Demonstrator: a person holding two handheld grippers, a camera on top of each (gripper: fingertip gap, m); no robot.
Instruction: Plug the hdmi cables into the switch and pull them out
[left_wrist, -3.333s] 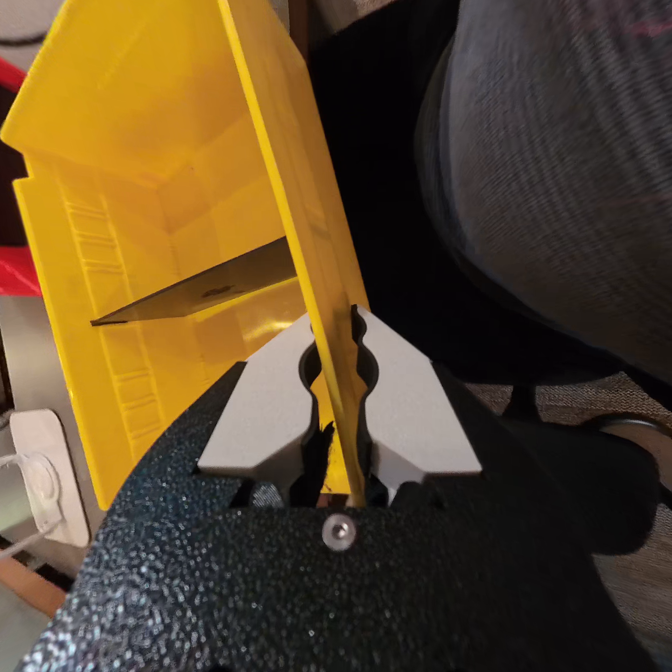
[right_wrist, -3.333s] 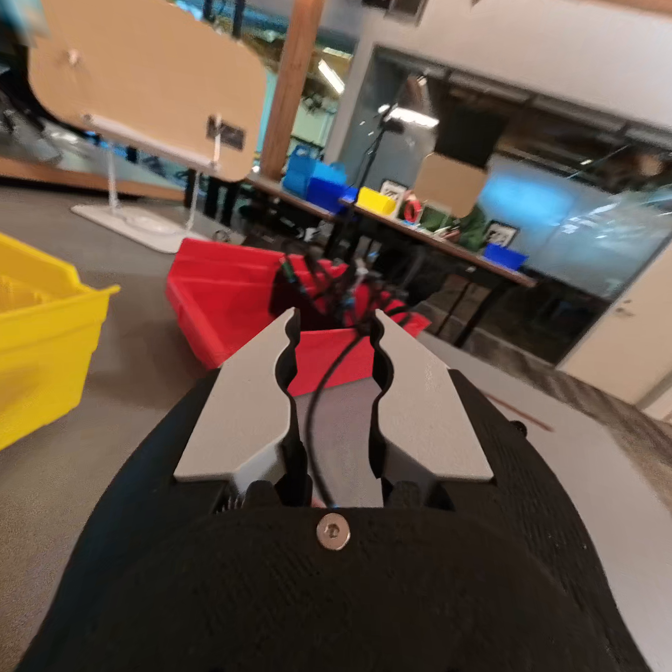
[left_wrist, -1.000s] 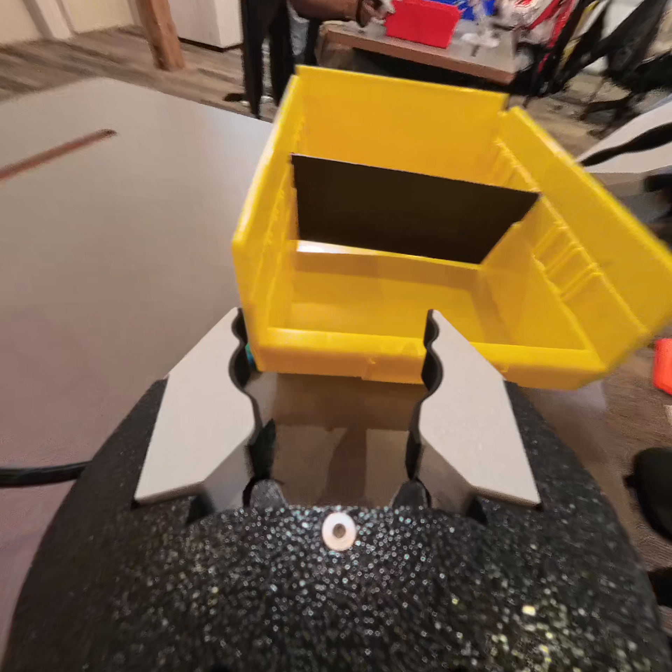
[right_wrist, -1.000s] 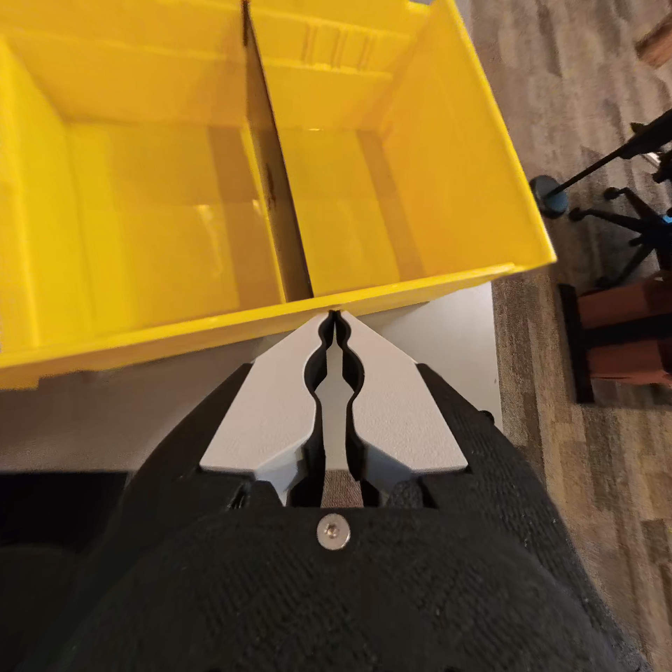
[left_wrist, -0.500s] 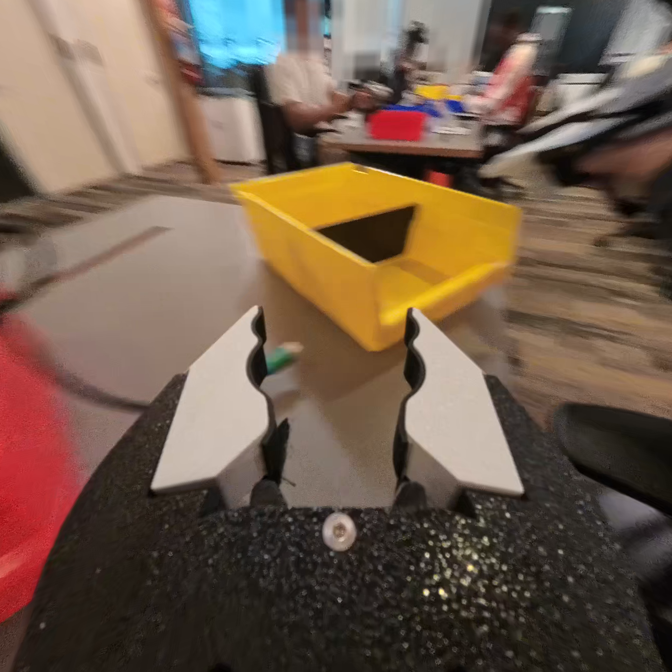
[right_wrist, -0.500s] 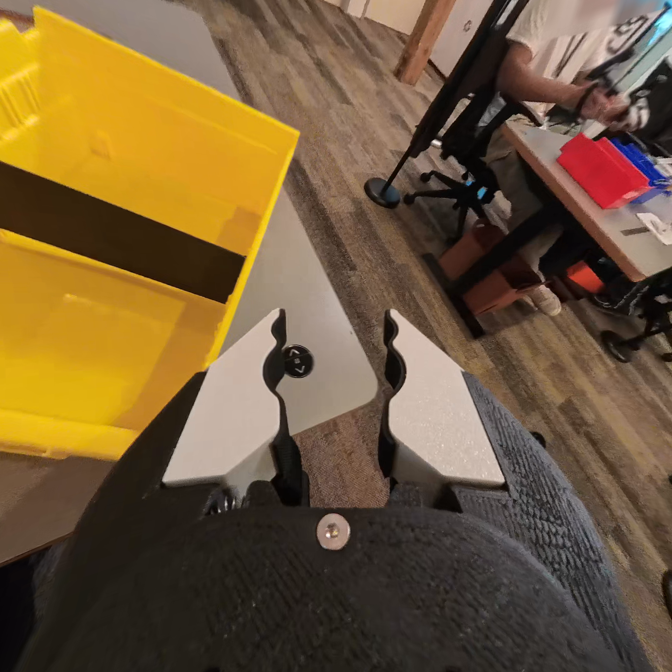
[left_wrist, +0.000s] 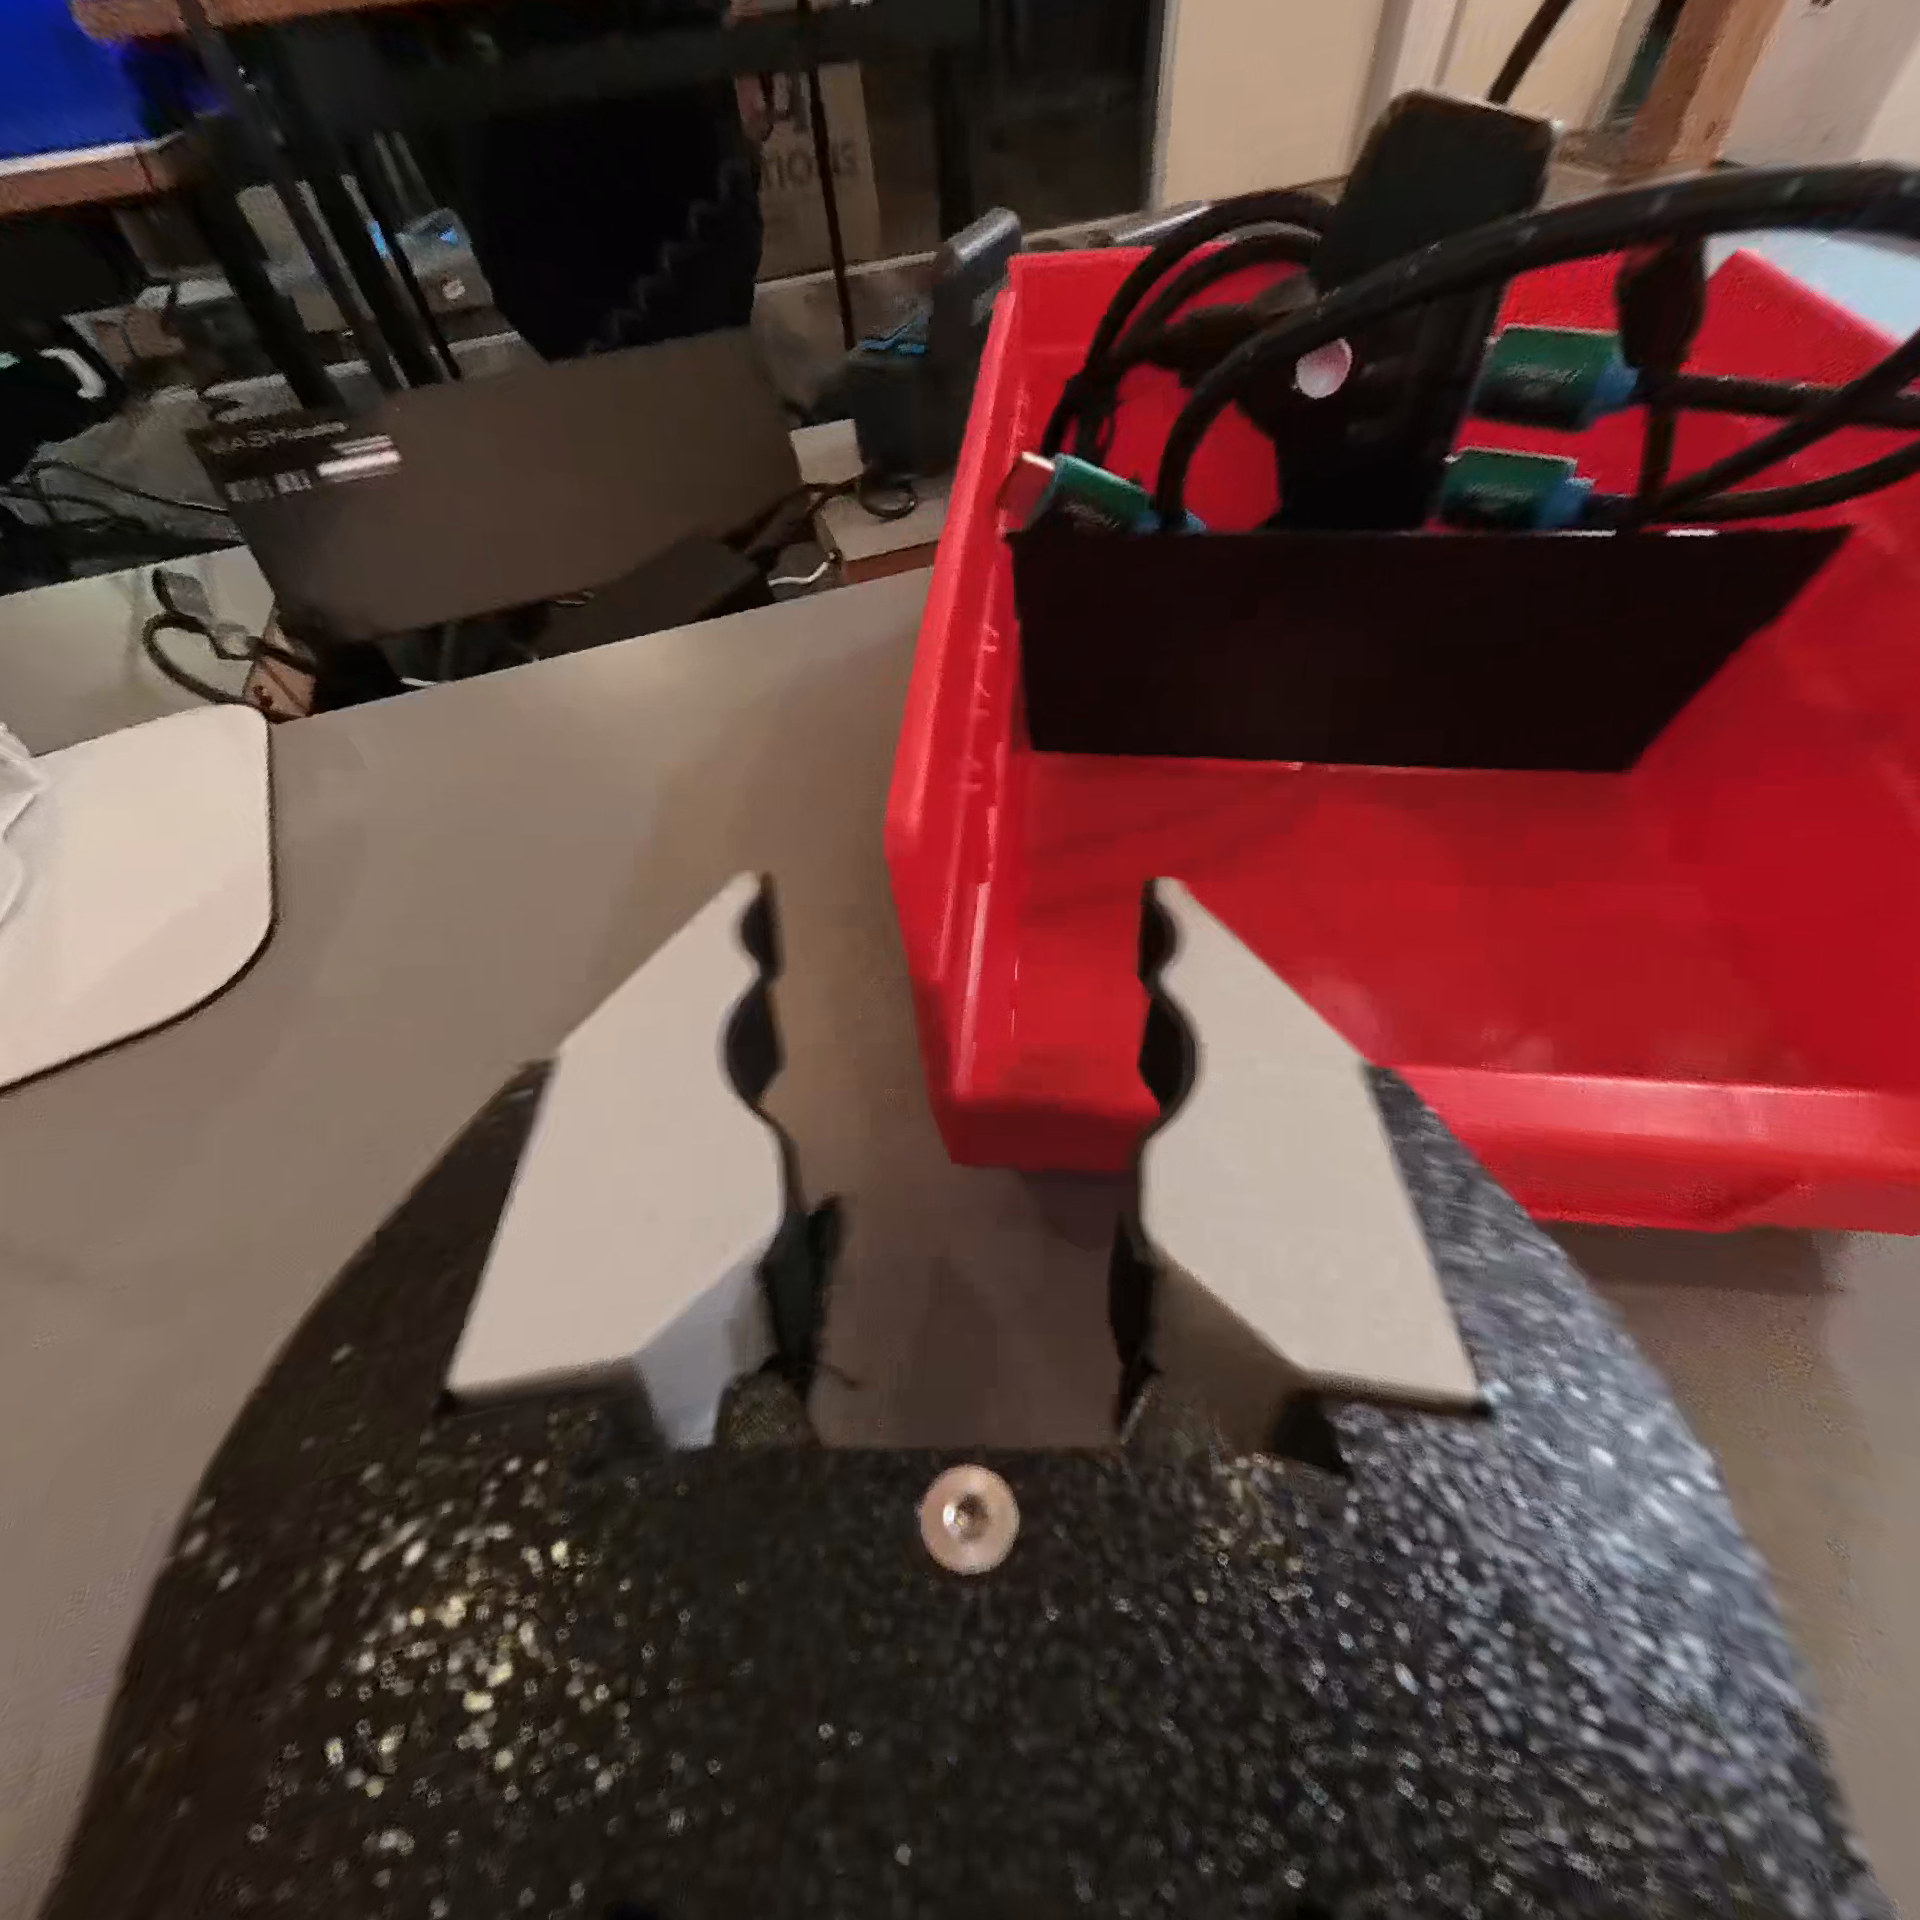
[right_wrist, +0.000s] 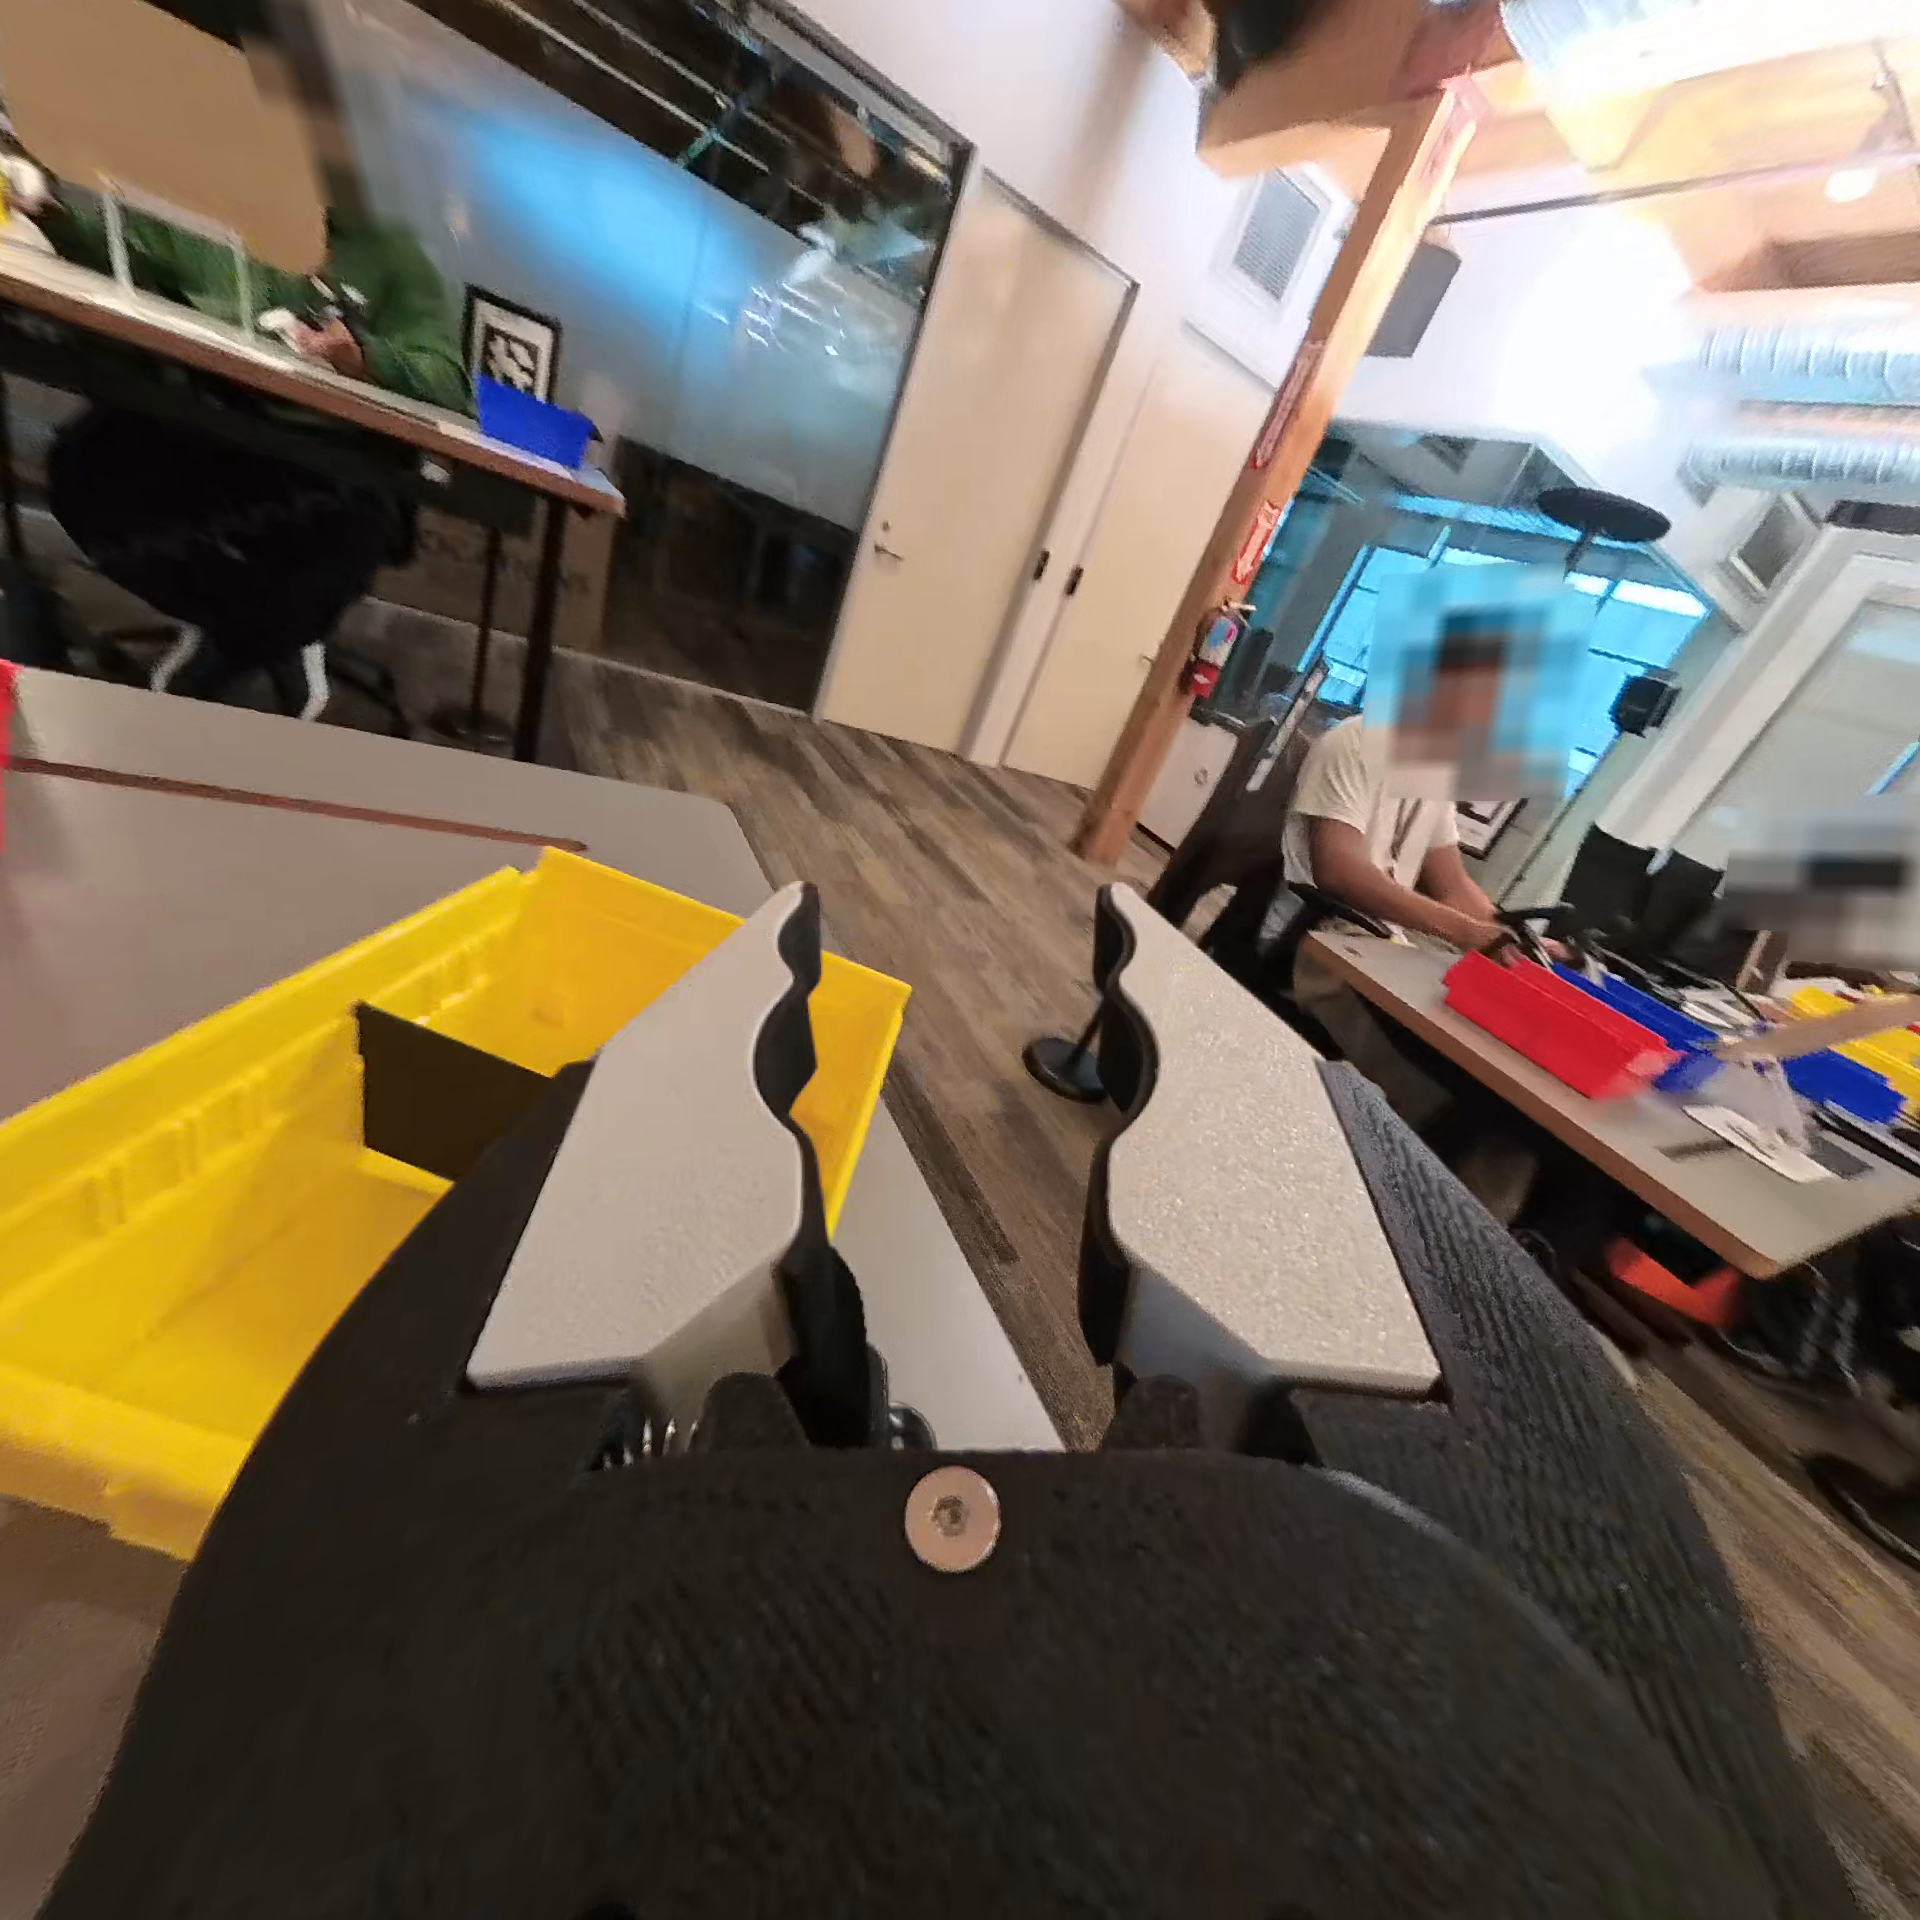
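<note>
In the left wrist view a red bin (left_wrist: 1455, 1091) stands on the grey table (left_wrist: 520, 935). Behind its black divider (left_wrist: 1351, 665) lie a black HDMI switch (left_wrist: 1392, 343) standing on end and several black cables (left_wrist: 1195, 322) with green-and-blue plugs (left_wrist: 1091, 499). My left gripper (left_wrist: 956, 904) is open and empty, just in front of the bin's near left corner. My right gripper (right_wrist: 951, 914) is open and empty, raised beside a yellow bin (right_wrist: 208, 1195) with a black divider (right_wrist: 436, 1081). The yellow bin looks empty.
A white pad (left_wrist: 114, 883) lies at the table's left edge. The table's right edge (right_wrist: 935, 1299) drops to a wood floor. A person sits at another table (right_wrist: 1621, 1122) with red and blue bins at right. Boxes and cables sit beyond the far edge. The left gripper's tips are roughly 65 cm from the right gripper's.
My left gripper let go of the yellow bin, opened, and swung left to face the red bin. My right gripper opened at the yellow bin's rim and tilted up toward the room.
</note>
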